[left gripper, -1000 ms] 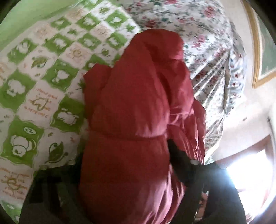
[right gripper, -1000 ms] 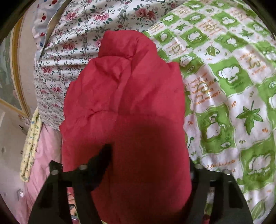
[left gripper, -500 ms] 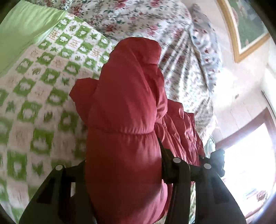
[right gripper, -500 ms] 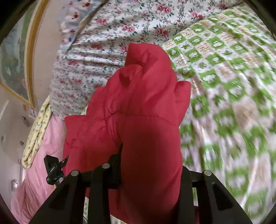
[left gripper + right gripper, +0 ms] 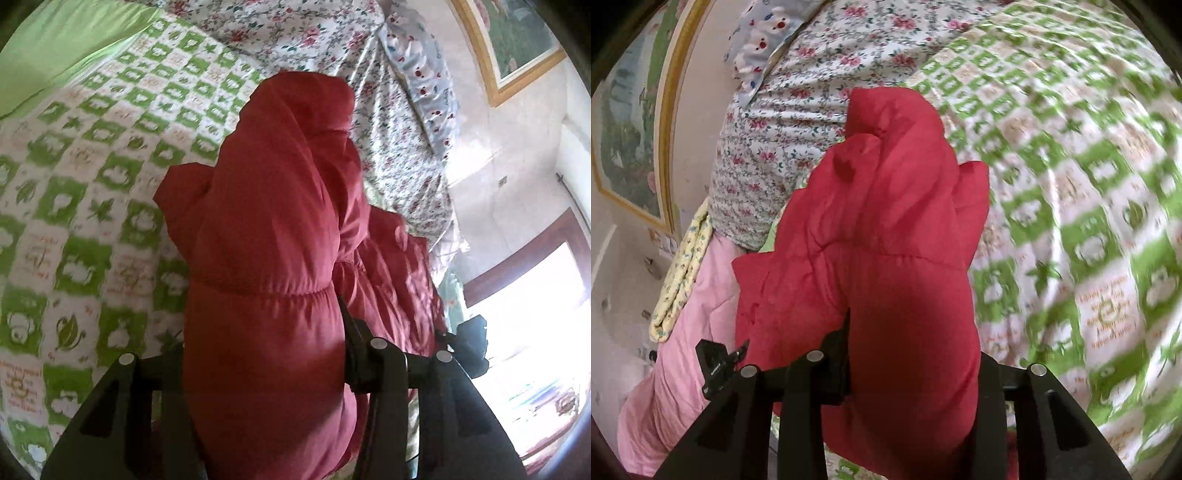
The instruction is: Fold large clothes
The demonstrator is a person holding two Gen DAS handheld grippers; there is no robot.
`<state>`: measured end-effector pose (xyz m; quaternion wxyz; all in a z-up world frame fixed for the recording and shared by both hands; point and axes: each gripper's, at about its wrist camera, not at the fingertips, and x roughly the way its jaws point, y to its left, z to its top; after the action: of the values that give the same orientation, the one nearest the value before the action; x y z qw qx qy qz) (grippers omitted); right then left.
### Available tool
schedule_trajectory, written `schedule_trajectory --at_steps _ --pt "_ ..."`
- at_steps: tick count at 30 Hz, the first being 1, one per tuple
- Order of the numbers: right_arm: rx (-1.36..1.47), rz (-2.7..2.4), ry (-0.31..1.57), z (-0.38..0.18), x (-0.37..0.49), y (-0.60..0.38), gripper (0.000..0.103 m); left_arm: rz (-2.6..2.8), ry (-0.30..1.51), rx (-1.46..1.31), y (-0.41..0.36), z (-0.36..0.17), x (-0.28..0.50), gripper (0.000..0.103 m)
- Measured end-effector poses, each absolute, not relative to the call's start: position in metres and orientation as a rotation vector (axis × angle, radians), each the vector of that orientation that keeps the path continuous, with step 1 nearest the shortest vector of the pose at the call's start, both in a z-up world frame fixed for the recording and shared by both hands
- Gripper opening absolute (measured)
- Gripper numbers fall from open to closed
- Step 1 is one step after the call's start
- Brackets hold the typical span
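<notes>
Gripping the red puffer jacket in both left gripper and right gripper, lifted above the green-checked bedspread

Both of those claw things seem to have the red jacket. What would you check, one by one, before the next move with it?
1. Left gripper has red jacket bunched between its fingers: ok.
2. Right gripper likewise clamps the jacket: ok.
3. Jacket lifted off the green checked blanket: cannot tell.
4. Jacket edges lined up for a fold: not ok, it hangs bunched and lumpy.
5. Flowered bedding close behind the jacket's far end, touching or apart: cannot tell.
</notes>
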<state>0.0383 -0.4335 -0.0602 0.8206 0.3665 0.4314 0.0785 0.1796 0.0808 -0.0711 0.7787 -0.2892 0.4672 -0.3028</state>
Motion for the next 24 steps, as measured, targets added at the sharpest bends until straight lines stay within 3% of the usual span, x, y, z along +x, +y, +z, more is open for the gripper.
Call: schedule_trajectory --at_steps 12,17,24 --pt "0.813 0.146 0.890 -0.082 0.034 -0.441 0.049 -0.557 1.024 -0.564 0.080 -0.099 0.182 0.053" --pt "0.781 0.128 0.896 -0.090 0.040 -0.440 0.059 -0.457 0.988 -0.461 0.071 -0.097 0.181 0.067" --pt "0.760 0.099 0.902 -0.089 0.040 -0.439 0.066 -0.381 0.985 -0.437 0.074 -0.095 0.176 0.078"
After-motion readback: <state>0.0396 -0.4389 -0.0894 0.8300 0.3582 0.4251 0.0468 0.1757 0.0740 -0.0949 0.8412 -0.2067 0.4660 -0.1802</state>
